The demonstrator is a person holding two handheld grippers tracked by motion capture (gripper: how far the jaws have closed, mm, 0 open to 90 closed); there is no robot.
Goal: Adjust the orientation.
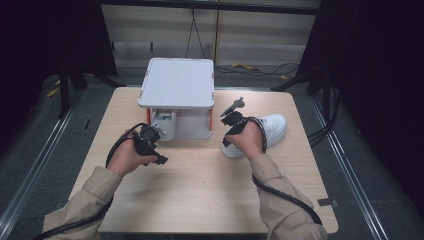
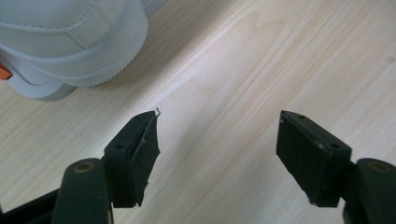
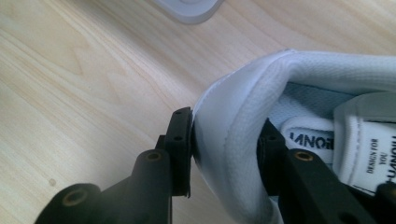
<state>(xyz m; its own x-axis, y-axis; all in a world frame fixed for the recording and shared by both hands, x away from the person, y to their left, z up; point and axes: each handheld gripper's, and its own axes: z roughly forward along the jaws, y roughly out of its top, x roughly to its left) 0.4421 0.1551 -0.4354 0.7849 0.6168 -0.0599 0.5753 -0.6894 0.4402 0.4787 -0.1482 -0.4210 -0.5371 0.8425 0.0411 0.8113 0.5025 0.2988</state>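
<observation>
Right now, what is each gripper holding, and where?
Right gripper clamps the white leather sneaker by its padded heel collar; left gripper is open, holding nothing.

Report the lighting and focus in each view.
High view: table evenly lit, surroundings dark, all fairly sharp. Left gripper view: wood grain crisp, open jaws slightly soft. Right gripper view: right gripper and white shoe heel collar close and soft, bright without glare.

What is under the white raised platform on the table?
Under the platform, between orange legs, a white shoe stands on the table. The platform top covers its rear part, so nothing more is visible.
</observation>
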